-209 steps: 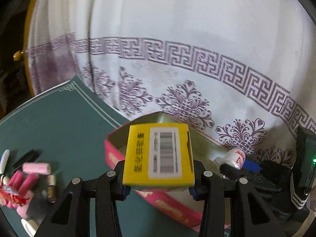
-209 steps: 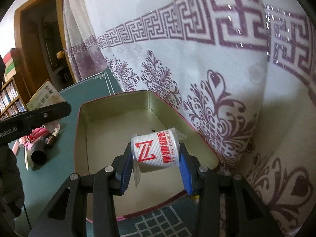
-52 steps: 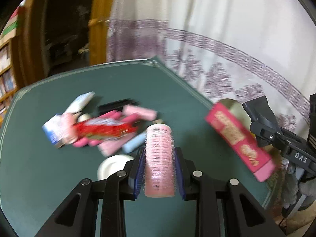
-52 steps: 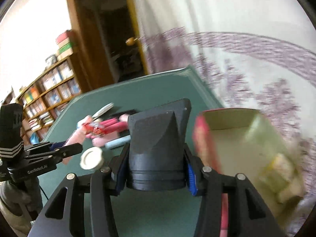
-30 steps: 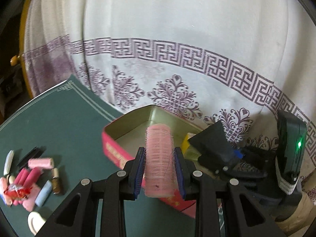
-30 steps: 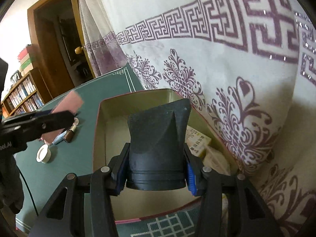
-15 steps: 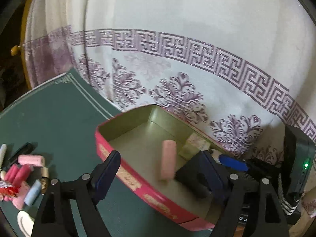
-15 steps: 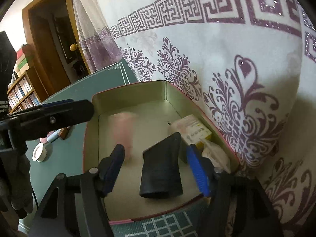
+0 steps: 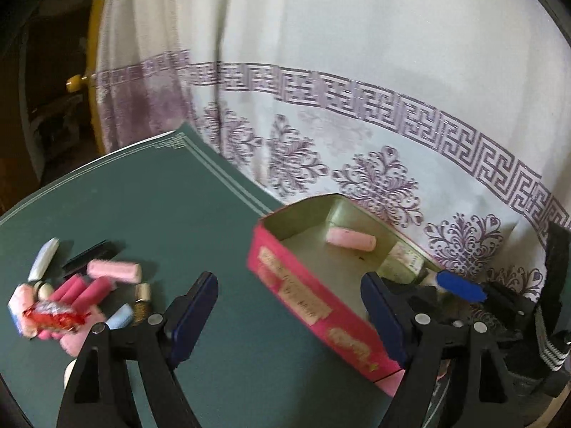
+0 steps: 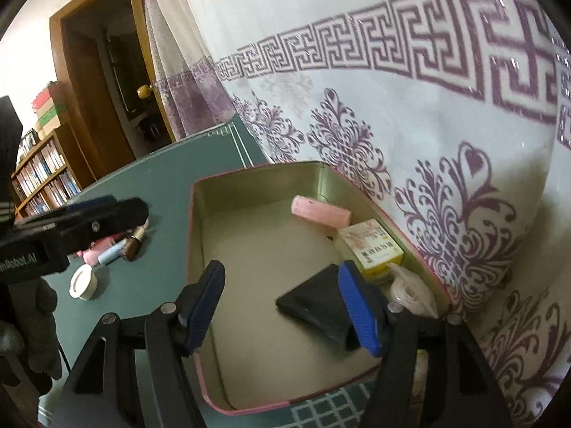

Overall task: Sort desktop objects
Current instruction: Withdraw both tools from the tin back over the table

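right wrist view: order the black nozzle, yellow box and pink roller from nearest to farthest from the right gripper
1. black nozzle, on the tin floor just beyond the right gripper, by its right finger
2. yellow box, against the tin's right wall
3. pink roller, far right corner

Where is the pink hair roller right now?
The pink hair roller lies inside the tin box near its far wall, just beyond the yellow-and-white carton; the left wrist view shows it there too, apart from both grippers.

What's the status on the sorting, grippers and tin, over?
Left gripper open, empty; right gripper open, empty, jaws just widened. Pink roller and black nozzle lying in the tin. Pile waiting on table; nothing blocking.
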`<state>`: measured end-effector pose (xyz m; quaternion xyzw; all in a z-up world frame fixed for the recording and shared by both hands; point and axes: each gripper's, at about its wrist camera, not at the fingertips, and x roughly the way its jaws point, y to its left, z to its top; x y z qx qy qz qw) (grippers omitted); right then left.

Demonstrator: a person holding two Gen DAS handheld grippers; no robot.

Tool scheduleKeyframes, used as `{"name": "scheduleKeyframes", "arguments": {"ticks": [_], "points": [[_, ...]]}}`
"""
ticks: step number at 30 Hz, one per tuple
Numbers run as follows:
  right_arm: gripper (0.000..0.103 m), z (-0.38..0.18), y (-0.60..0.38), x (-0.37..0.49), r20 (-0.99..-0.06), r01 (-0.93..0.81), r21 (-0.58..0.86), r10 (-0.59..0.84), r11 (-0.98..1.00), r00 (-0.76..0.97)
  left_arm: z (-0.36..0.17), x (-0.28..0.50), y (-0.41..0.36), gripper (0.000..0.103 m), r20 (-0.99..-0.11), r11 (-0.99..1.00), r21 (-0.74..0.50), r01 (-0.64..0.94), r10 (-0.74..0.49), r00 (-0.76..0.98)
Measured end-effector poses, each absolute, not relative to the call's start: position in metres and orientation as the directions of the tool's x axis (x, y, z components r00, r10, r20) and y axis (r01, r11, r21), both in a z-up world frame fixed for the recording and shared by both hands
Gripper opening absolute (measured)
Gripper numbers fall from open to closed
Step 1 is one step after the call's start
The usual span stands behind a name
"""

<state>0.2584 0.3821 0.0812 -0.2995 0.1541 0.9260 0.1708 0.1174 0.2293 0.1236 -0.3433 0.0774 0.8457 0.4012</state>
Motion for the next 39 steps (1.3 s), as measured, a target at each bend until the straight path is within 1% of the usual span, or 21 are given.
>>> {"name": "scheduleKeyframes", "arguments": {"ticks": [5,10,17,23,31,39], "points": [[0.070,0.094,0.361,0.251,-0.576,-0.369,0.181,0.206,-0.912,-0.791,0.124,0.108,0.187,0.084,-0.638,-0.732,-0.153,-0.664,0.587,-0.499],[0.071,0.098,0.329,0.237,-0.563,-0.298,0.183,0.149,-0.937,-0.813,0.123,0.097,0.134,0.084,-0.630,-0.811,-0.149,-0.566,0.519,-0.578],[0.071,0.093,0.278,0.207,-0.583,-0.172,0.186,0.032,-0.968,-0.812,0.121,0.081,0.043,0.084,-0.609,-0.911,-0.149,-0.386,0.391,-0.690],[0.071,0.087,0.231,0.178,-0.612,-0.062,0.178,-0.061,-0.982,-0.788,0.121,0.072,-0.033,0.084,-0.599,-0.951,-0.185,-0.247,0.309,-0.739],[0.071,0.077,0.178,0.143,-0.647,0.046,0.175,-0.150,-0.983,-0.748,0.122,0.068,-0.087,0.084,-0.583,-0.971,-0.174,-0.162,0.235,-0.778],[0.072,0.055,0.140,0.103,-0.701,0.112,0.154,-0.188,-0.982,-0.687,0.111,0.051,-0.096,0.084,-0.600,-0.979,-0.144,-0.142,0.200,-0.774]]}}
